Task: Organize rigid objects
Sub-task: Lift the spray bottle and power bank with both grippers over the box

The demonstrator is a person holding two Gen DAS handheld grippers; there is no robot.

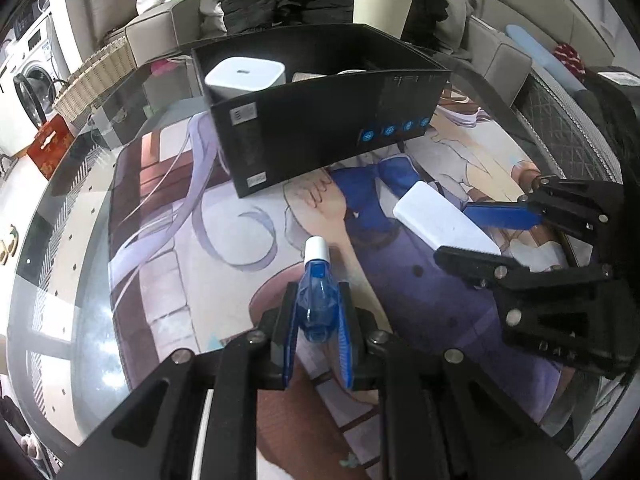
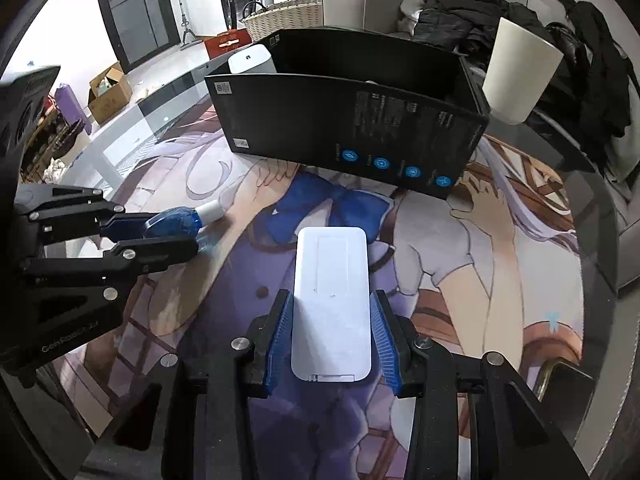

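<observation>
Even indoor light was bright, glare streaked the glass table (image 1: 60,264), and fisheye bending darkened soft corners.

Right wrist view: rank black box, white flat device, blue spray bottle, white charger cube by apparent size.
1. black box
2. white flat device, though it sits close to the camera in the right hand-held gripper, which inflates it
3. and 4. blue spray bottle and white charger cube: too alike, both partly hidden; unranked

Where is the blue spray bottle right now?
The blue spray bottle sits clamped in the left hand-held gripper, above the printed mat, short of the black box.
</observation>
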